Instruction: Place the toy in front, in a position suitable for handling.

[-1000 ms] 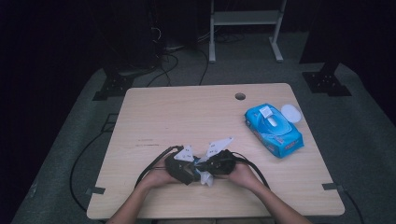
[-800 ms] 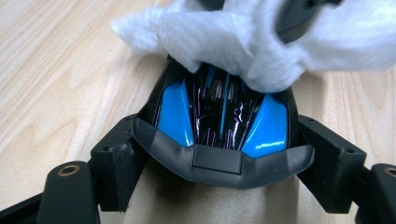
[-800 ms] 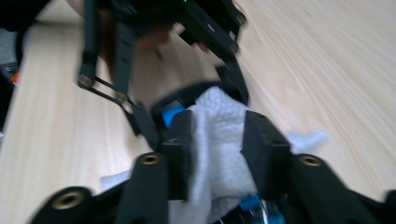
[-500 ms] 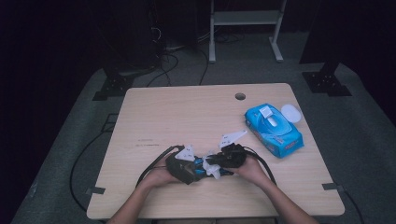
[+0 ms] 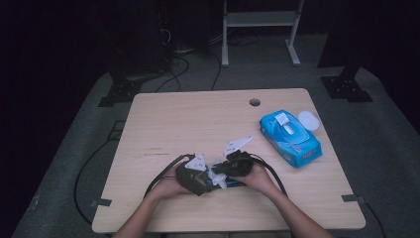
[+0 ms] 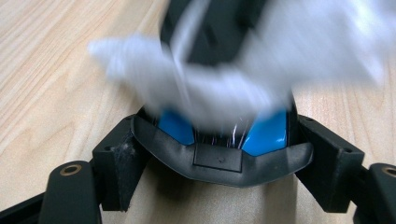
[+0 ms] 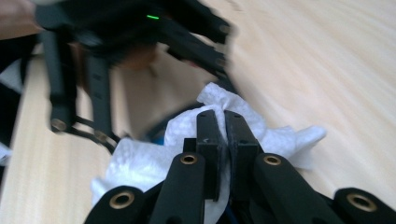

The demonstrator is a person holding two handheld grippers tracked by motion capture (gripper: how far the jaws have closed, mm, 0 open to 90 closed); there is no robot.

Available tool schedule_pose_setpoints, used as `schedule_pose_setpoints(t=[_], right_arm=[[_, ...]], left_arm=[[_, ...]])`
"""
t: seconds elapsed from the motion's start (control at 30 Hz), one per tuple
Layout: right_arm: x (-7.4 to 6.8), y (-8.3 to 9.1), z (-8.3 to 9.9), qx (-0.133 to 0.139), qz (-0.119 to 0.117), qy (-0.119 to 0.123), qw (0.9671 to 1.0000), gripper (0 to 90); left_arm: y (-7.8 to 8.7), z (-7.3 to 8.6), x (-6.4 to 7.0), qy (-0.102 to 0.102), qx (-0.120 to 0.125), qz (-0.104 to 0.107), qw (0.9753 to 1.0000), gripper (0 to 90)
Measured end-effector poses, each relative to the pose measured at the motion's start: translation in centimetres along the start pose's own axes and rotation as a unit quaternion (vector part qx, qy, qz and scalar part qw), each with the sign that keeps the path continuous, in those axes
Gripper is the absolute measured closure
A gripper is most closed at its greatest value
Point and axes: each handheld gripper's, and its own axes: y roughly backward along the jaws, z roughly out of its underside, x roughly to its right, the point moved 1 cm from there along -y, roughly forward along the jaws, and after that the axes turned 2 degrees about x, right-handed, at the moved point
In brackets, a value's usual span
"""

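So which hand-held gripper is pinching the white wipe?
The right hand-held gripper: its jaws are shut on the white wipe. The left hand-held gripper clamps a black-and-blue object.

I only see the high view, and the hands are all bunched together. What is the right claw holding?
Observer: The right claw is shut on a crumpled white wipe.
Operator: What about the left claw?
Observer: The left claw grips a black thing with blue panels by its sides.
Operator: Is the wipe on that thing?
Observer: In the left gripper view the wipe, blurred, lies across the thing's far end.
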Motion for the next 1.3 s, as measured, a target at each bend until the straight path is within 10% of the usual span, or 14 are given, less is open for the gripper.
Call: schedule_pose_setpoints(t=[0.33,0.67,1.0,1.3], right_arm=[[-0.2,-1.8,-0.7,-0.008,-0.004,0.006,0.9999,85.1],[2.9,4.6,4.1,0.002,0.038,-0.051,0.998,85.2],[1.2,4.6,4.5,0.016,0.013,-0.041,0.9989,85.1],[1.6,6.5,6.7,0.003,0.04,-0.044,0.9982,85.1]], left_arm=[[0.0,0.1,0.0,0.002,0.0,0.001,1.0,23.8],[0.0,-0.1,-0.1,-0.006,-0.005,0.0,1.0,23.7],[-0.1,-0.1,-0.3,-0.006,-0.004,0.002,1.0,23.4],[-0.1,-0.1,-0.5,-0.01,0.0,0.004,0.9999,23.5]])
